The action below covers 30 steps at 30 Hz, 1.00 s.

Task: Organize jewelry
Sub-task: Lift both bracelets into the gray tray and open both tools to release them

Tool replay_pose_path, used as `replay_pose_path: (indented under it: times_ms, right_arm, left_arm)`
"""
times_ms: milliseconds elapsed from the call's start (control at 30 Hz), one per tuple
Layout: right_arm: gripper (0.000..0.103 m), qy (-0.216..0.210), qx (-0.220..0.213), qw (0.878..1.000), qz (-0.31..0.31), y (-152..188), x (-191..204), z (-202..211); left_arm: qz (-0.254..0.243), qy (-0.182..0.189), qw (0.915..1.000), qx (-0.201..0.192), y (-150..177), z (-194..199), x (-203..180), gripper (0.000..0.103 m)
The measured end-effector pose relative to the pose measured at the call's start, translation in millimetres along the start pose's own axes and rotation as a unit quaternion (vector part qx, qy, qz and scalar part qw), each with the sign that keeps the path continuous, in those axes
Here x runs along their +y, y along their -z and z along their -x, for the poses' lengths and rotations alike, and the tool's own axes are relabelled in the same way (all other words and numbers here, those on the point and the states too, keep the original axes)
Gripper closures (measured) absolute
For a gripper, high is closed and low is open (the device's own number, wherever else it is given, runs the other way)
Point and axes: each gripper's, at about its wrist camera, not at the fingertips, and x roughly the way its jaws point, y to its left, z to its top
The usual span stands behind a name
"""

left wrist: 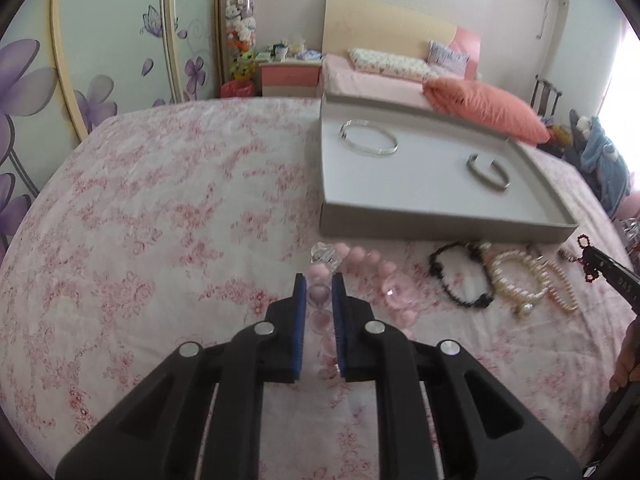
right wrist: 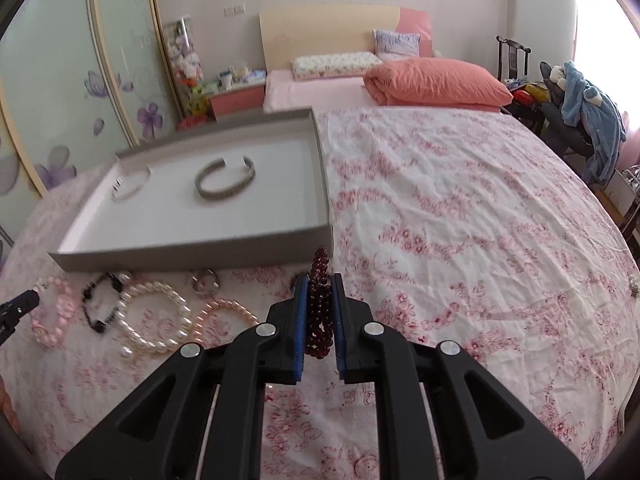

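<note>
Floral bedsheet (right wrist: pixel 460 208) underlies left tongs (left wrist: pixel 320 280) clenching round pink beads (left wrist: pixel 318 294), right tongs (right wrist: pixel 319 280) clenching garnet beads (right wrist: pixel 320 304).

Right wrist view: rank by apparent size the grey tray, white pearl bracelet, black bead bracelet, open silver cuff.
1. grey tray, by far the largest.
2. white pearl bracelet.
3. open silver cuff and black bead bracelet look about alike; the cuff lies farther from the camera, so I will not rank them.
</note>
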Motion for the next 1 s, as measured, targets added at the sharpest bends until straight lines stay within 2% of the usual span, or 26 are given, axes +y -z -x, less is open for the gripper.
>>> replay_pose_path:
  times_ms: [233,500,800,1000]
  right_arm:
    - [0.091,-0.026,-0.037,0.999,-0.001,-8,7,27]
    - [0.091,-0.054,-0.060,0.997,0.006,-10,21,46]
    - [0.091,-0.078,-0.099,0.992,0.027,-3,44,73]
    - [0.091,-0.085,-0.128,0.987,0.044,1,57,87]
  left_arm:
    - [0.005,0.038,0.9988,-0.031,-5,23,-6,0.090]
    - [-0.003,0.059,0.9967,-0.056,-6,42,-17,0.090]
    - [-0.005,0.060,0.9947,-0.084,-6,60,-24,0.090]
    - [-0.015,0.038,0.9925,-0.115,-5,74,-31,0.090]
